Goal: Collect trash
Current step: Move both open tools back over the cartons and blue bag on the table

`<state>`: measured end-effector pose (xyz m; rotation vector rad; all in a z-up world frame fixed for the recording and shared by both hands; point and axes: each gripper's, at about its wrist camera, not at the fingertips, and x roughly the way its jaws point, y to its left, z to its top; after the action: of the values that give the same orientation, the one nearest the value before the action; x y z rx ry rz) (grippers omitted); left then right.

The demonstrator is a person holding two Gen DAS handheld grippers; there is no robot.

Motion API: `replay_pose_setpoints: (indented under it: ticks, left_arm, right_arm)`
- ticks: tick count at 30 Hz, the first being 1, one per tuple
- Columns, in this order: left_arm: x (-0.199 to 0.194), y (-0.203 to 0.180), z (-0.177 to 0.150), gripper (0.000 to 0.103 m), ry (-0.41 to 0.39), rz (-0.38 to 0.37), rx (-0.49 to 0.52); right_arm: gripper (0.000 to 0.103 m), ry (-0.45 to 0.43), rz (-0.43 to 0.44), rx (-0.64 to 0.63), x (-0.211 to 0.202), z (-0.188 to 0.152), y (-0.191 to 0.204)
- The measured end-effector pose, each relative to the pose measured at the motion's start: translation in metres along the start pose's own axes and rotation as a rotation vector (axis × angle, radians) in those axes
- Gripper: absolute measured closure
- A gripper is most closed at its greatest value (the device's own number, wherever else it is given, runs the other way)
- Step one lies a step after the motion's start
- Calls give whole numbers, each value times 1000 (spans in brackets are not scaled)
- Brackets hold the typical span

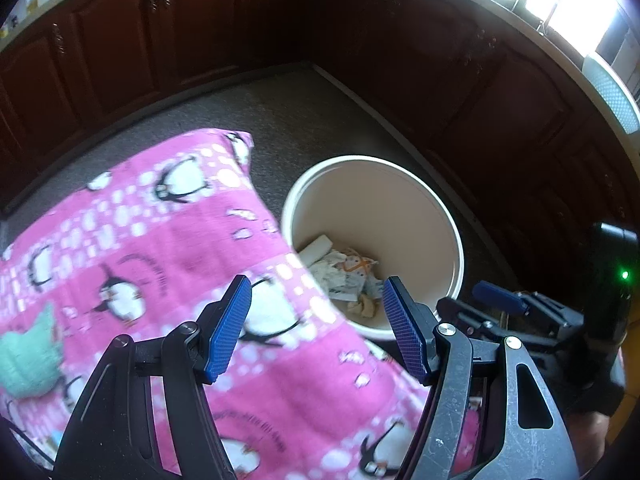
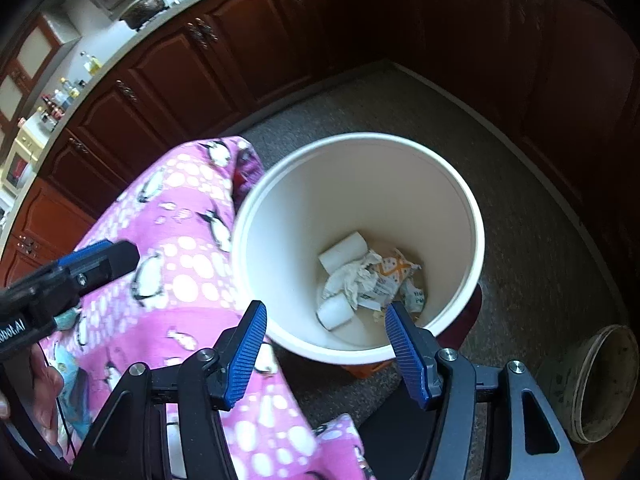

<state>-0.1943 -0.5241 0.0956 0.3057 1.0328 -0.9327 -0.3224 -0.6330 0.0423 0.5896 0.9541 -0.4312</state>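
A white bucket [image 1: 454, 236] [image 2: 478, 220] stands on the carpet beside a pink penguin-print blanket [image 1: 160, 260] [image 2: 180, 240]. At its bottom lies trash [image 1: 344, 276] [image 2: 372, 276]: crumpled paper, a printed wrapper and two white rolls [image 2: 344, 252]. My left gripper [image 1: 316, 284] hovers open over the blanket's edge and the bucket's near rim, with nothing between its blue pads. My right gripper [image 2: 326, 308] hangs open above the bucket's near rim, also with nothing in it. Each gripper shows in the other's view: the right [image 1: 500, 300] and the left [image 2: 96, 260].
Dark wooden cabinets [image 1: 120, 48] [image 2: 224, 60] line the walls around the grey carpet [image 1: 288, 120]. A second, dirty bucket [image 2: 600, 384] lies at the right. A teal cloth [image 1: 28, 356] rests on the blanket. A hand [image 2: 44, 392] holds the left gripper.
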Motion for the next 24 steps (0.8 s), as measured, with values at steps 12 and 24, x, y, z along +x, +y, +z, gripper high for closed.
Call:
replay_pose_setpoints:
  ticks: [12,24]
  left_arm:
    - [-74,41,-38,36,-56,73,-20]
    - [-150,121,-92,36,-88,106,-110]
  right_arm:
    - [38,-63,59,-85,-35,-6,67]
    - [34,-49,151,-210,-45,-34,154]
